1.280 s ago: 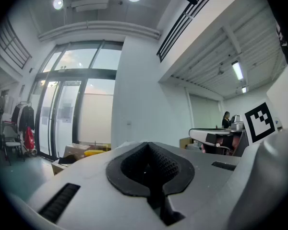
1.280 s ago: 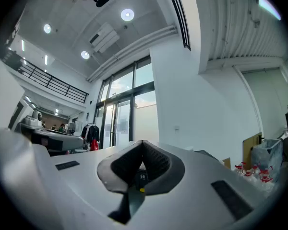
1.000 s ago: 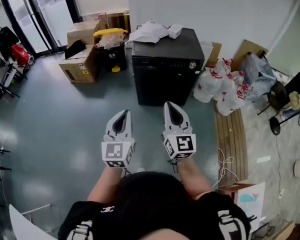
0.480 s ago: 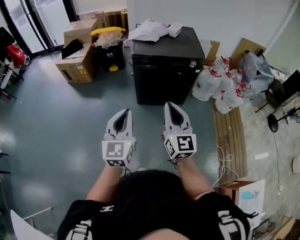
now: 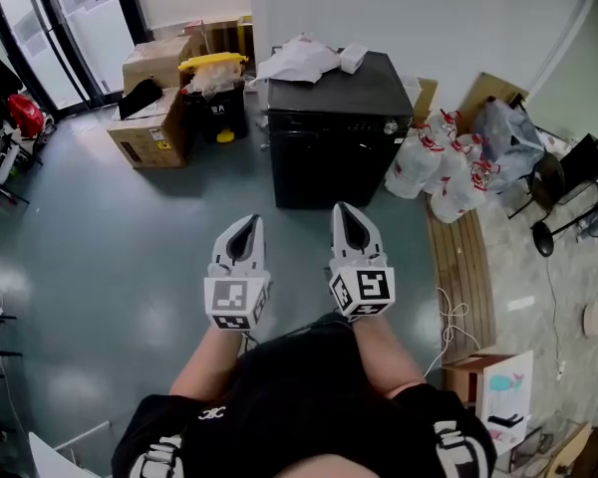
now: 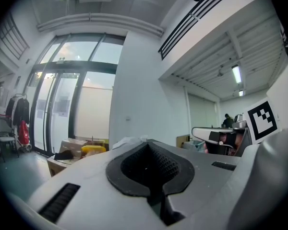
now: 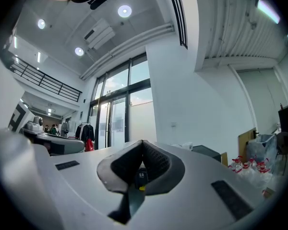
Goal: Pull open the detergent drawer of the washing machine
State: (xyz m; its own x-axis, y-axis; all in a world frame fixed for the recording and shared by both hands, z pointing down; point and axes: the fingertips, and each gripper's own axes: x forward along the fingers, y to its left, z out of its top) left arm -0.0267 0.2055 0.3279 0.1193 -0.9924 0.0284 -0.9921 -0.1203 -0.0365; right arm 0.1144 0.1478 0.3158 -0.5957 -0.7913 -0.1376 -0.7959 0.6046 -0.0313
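Note:
The washing machine [image 5: 334, 137] is a black box standing on the grey floor against a white wall, with a small knob [image 5: 390, 126] at its front top right. I cannot make out its detergent drawer from here. White crumpled sheets [image 5: 297, 63] lie on its top. My left gripper [image 5: 243, 229] and right gripper [image 5: 347, 215] are held side by side, level, pointing at the machine and well short of its front. Both are shut with nothing between the jaws. In the right gripper view the right gripper [image 7: 142, 143] shows the machine's top corner [image 7: 206, 152] beyond it.
Cardboard boxes [image 5: 149, 118] and a yellow-lidded black bin [image 5: 217, 88] stand left of the machine. White plastic bags [image 5: 448, 172] are piled to its right, with a wooden board [image 5: 463, 267] on the floor and a black chair [image 5: 568, 187] farther right. Glass doors [image 5: 70, 18] line the far left.
Both grippers have drifted a little toward the black machine, still side by side and shut. The view has shifted slightly with them.

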